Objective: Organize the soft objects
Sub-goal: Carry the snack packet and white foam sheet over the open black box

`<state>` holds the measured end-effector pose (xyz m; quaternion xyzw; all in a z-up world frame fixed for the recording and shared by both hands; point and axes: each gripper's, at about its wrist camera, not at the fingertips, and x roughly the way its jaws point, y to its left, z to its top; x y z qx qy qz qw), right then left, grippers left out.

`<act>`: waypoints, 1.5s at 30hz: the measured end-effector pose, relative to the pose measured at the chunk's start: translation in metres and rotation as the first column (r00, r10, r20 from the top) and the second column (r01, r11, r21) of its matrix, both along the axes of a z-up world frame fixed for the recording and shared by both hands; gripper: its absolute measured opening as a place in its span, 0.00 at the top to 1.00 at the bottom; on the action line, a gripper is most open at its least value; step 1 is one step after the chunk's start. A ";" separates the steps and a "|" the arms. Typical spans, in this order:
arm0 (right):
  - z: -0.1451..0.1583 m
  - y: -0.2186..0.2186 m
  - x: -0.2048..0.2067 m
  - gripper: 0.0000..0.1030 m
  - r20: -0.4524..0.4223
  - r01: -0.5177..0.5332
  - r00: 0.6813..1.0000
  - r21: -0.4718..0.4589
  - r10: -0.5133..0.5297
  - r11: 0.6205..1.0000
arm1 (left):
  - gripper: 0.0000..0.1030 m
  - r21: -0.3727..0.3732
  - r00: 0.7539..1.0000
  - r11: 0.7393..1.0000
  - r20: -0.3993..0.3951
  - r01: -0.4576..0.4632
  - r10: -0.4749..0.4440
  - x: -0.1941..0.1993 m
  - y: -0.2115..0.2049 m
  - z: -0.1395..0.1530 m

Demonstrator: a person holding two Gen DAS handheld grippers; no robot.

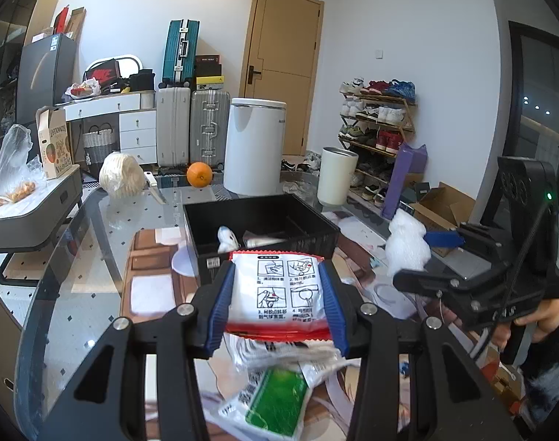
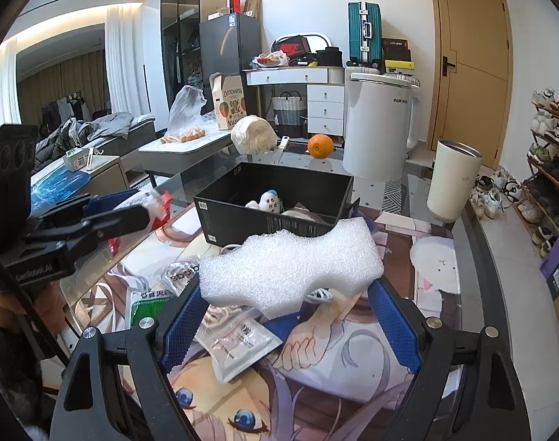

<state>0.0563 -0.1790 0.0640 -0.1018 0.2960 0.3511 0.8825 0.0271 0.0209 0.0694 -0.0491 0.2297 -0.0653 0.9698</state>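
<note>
A white, red-edged soft packet printed with four instruction diagrams [image 1: 279,288] was clamped between the blue ribbed pads of the left gripper [image 1: 277,305], its fingers narrowed onto the packet's two sides. It was held above the table, just short of the near wall of an open black rectangular box [image 1: 264,253]. In the right wrist view the same packet [image 2: 158,202] projected from the left gripper [image 2: 132,209] at the left edge, level with the box [image 2: 272,217].

A white, wavy-edged block of foam [image 2: 290,268] was gripped at its two ends by the right gripper [image 2: 290,305], whose blue fingers stood wide apart on it; the block was carried above the table in front of the box. The left wrist view showed this foam [image 1: 406,246] at the tip of the right gripper [image 1: 422,253], to the right of the box.

Inside the box lay a small white plush toy [image 2: 266,200] and a flat white packet [image 1: 264,243].

On the glass table [image 1: 77,257], over an illustrated mat [image 2: 353,349], loose items remained: a white pouch with a green label [image 1: 276,400] and a clear plastic bag with printed text [image 2: 239,341]. Farther back stood an orange [image 2: 320,146], a cream tumbler [image 2: 452,180] and a pale round bundle [image 2: 252,134].
</note>
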 end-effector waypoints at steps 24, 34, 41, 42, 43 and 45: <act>-0.001 0.044 0.059 0.15 -0.019 -0.049 0.999 -0.039 0.048 0.998 | 0.57 -0.015 0.999 0.999 -0.017 -0.049 0.049 0.063 0.021 0.005; -0.001 0.057 0.084 0.15 -0.036 -0.062 0.998 -0.063 0.060 0.996 | 0.57 -0.021 0.997 0.998 -0.047 -0.065 0.064 0.089 0.026 0.000; -0.001 0.066 0.104 0.15 -0.052 -0.077 0.996 -0.075 0.073 0.994 | 0.57 -0.027 0.995 0.997 -0.067 -0.073 0.071 0.107 0.030 -0.002; -0.001 0.067 0.104 0.15 -0.053 -0.078 0.996 -0.075 0.075 0.994 | 0.57 -0.024 0.995 0.997 -0.071 -0.075 0.073 0.109 0.031 -0.003; 0.000 0.068 0.108 0.15 -0.057 -0.083 0.995 -0.075 0.078 0.994 | 0.57 -0.022 0.995 0.997 -0.073 -0.074 0.072 0.112 0.031 -0.003; -0.001 0.070 0.113 0.15 -0.058 -0.087 0.995 -0.081 0.083 0.993 | 0.57 -0.019 0.995 0.997 -0.076 -0.072 0.071 0.115 0.032 -0.003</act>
